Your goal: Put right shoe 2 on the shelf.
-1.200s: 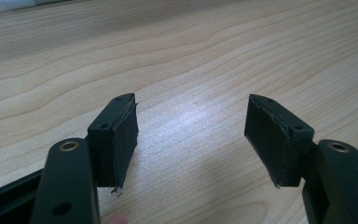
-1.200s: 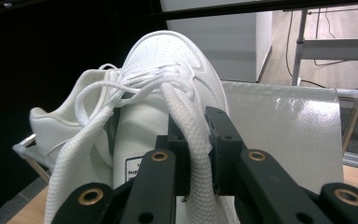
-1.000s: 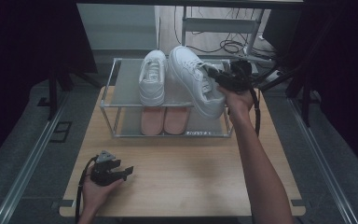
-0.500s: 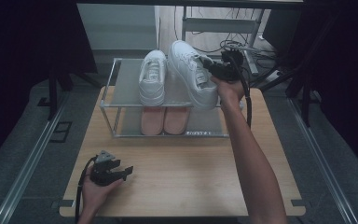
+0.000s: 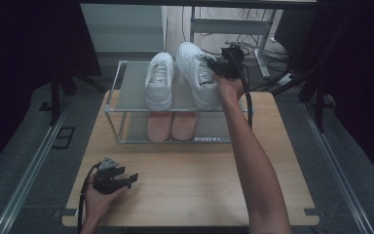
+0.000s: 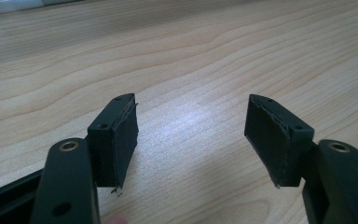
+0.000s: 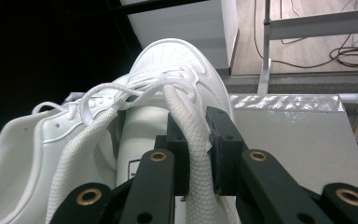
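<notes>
On the pale wood-grain table (image 5: 185,180) a metal two-tier shoe rack (image 5: 126,105) is set – grey floor around. The right claw (image 7: 193,140) is clamped on a white sneaker's (image 5: 197,78) padded mesh collar atop the rack; the left claw (image 6: 191,135) is held wide open, empty – low over the table

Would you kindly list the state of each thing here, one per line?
Right gripper: shut on the right sneaker's collar.
Right sneaker: on the rack's top shelf, laced, angled.
Left sneaker: upright on the top shelf, laced, untouched.
Pink shoes: paired on the lower shelf.
Left gripper: open, nothing between its jaws, low over the table.
Rack: upright.
</notes>
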Tool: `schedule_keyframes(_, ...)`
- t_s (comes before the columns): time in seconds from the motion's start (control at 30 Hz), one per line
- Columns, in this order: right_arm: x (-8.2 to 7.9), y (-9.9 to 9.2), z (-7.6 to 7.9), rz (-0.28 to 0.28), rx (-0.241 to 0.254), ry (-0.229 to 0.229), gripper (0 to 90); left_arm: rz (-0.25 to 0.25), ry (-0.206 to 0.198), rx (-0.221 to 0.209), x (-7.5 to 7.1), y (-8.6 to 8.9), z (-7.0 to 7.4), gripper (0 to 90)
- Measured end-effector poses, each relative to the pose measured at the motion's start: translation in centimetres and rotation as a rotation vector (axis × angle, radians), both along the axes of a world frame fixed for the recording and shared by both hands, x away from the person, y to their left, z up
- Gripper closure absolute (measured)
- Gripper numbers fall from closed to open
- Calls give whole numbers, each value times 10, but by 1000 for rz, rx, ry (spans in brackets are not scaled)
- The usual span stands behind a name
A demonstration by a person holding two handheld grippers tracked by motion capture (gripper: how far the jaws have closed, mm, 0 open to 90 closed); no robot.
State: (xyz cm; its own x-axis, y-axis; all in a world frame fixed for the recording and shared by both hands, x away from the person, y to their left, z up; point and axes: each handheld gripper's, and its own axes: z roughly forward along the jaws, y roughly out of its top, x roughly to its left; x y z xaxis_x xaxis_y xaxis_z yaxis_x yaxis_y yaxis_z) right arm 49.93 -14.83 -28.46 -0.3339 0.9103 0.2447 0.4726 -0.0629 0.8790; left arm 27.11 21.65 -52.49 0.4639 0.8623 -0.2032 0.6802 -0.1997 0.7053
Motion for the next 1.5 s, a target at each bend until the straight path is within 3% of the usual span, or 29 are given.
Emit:
schedule_keyframes(0.43,32,13,-14,-61,-14,73,794,6,2,-1,0,2,-1,350)
schedule_keyframes(0.67,42,20,-24,-53,-21,99,748,4,2,2,0,4,-1,349)
schedule_keyframes(0.77,39,17,-23,-25,-5,77,637,4,0,2,0,3,-1,350)
schedule_keyframes(1.0,26,11,-9,1,-6,20,591,-2,1,4,-1,1,-1,349)
schedule_keyframes(1.17,8,-3,-1,45,-9,-19,687,-3,4,6,-1,0,-1,350)
schedule_keyframes(1.27,-6,-17,-3,83,-23,-27,799,-2,3,3,-1,-1,-1,349)
schedule_keyframes(1.5,-22,-34,-11,121,-65,-31,884,-1,-6,5,-2,-2,0,349)
